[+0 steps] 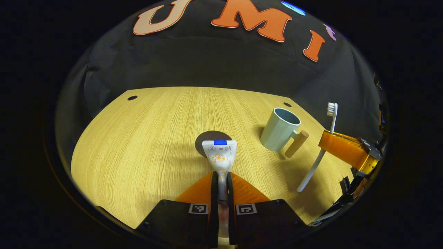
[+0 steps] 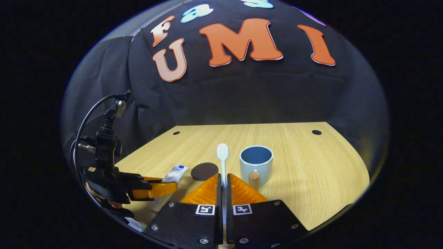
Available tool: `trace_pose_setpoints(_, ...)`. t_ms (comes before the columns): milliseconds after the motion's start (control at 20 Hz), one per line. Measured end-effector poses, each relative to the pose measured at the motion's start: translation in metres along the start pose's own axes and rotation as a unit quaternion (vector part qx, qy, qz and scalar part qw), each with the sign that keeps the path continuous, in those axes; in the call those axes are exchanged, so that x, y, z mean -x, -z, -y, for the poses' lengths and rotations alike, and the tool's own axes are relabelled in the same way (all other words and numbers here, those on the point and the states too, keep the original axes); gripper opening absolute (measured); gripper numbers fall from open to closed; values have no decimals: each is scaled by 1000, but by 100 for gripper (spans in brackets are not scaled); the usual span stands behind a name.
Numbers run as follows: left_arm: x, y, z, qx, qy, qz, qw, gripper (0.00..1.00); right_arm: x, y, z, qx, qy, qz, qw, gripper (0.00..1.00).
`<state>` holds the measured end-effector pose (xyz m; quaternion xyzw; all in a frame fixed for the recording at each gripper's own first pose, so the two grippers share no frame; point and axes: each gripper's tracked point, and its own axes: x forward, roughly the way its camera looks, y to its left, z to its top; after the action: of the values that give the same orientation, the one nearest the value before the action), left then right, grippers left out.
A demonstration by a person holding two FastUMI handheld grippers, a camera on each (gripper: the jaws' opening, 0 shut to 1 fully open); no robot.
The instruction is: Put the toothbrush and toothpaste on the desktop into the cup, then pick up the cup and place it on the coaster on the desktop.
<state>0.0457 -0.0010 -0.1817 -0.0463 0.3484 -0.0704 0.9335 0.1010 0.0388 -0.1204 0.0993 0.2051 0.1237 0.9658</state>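
Toothbrush, toothpaste, cup, coaster: one each.

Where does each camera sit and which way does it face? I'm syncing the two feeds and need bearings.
Left gripper view: rides the left gripper, facing the booth wall over the desktop; its fingers clamp the toothpaste.
Right gripper view: rides the right gripper, facing likewise; its fingers clamp the toothbrush.
Shared: cup, coaster, each other's gripper.

Each gripper carries a black body with silver screws and two square black-and-white marker tags. The left gripper, seen from the right gripper view, trails a black cable looping up, perhaps from a connector.
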Motion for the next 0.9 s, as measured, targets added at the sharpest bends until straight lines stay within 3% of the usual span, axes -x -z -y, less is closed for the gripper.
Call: trace_pose_setpoints(900,-3,-2,-2,-13,-13,59,998,14,-28,-91,21,22,-8,122,992,4)
